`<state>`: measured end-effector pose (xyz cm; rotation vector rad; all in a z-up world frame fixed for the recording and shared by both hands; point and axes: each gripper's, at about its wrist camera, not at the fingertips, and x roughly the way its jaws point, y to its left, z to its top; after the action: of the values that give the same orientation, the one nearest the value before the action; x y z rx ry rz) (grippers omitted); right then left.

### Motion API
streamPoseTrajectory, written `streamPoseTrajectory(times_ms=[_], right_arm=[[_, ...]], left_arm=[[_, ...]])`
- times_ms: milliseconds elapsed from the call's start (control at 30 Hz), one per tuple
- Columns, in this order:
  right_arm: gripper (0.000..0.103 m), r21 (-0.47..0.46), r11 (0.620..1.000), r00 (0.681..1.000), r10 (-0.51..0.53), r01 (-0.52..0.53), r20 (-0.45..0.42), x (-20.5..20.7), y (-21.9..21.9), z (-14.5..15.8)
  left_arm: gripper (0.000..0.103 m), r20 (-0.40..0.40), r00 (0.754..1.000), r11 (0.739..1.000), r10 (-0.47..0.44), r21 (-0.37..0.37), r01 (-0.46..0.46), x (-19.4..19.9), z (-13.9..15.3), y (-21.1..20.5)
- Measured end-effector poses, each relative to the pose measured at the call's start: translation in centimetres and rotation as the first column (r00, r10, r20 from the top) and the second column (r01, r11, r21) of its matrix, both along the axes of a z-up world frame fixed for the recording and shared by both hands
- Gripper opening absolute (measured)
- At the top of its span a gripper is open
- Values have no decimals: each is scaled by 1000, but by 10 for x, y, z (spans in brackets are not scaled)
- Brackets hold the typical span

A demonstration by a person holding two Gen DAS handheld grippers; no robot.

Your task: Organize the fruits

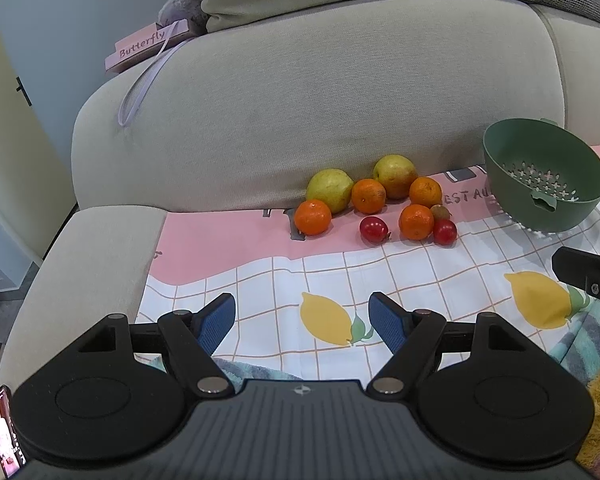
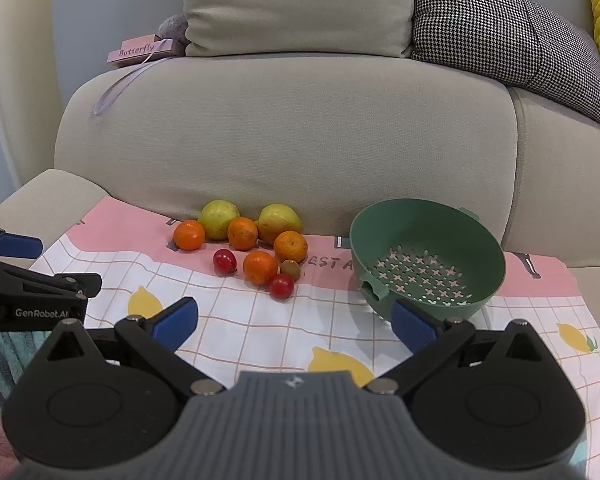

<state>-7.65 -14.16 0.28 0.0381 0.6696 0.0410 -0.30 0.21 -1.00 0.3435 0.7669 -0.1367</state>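
Both the left gripper [image 1: 302,322] and right gripper [image 2: 294,322] hang wide open and empty over the cloth [image 2: 260,320], the fruit pile [image 2: 256,240] untouched at eleven o'clock and the green colander [image 2: 428,248] bare at one o'clock.

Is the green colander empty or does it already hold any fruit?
Empty. The green colander shows only its bare perforated bottom; the fruits all lie beside it on the cloth.

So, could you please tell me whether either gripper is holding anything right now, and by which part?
Nothing is held: the left gripper and right gripper are both open and empty.
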Motion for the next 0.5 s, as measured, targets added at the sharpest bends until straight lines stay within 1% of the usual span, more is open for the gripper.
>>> streamPoseTrajectory(times_ms=[500], right_arm=[[99,-1,1000,1000,-5,5,-13,1,1,-2]], left_arm=[[89,-12,1000,1000,7,-7,-7,1,2,2]])
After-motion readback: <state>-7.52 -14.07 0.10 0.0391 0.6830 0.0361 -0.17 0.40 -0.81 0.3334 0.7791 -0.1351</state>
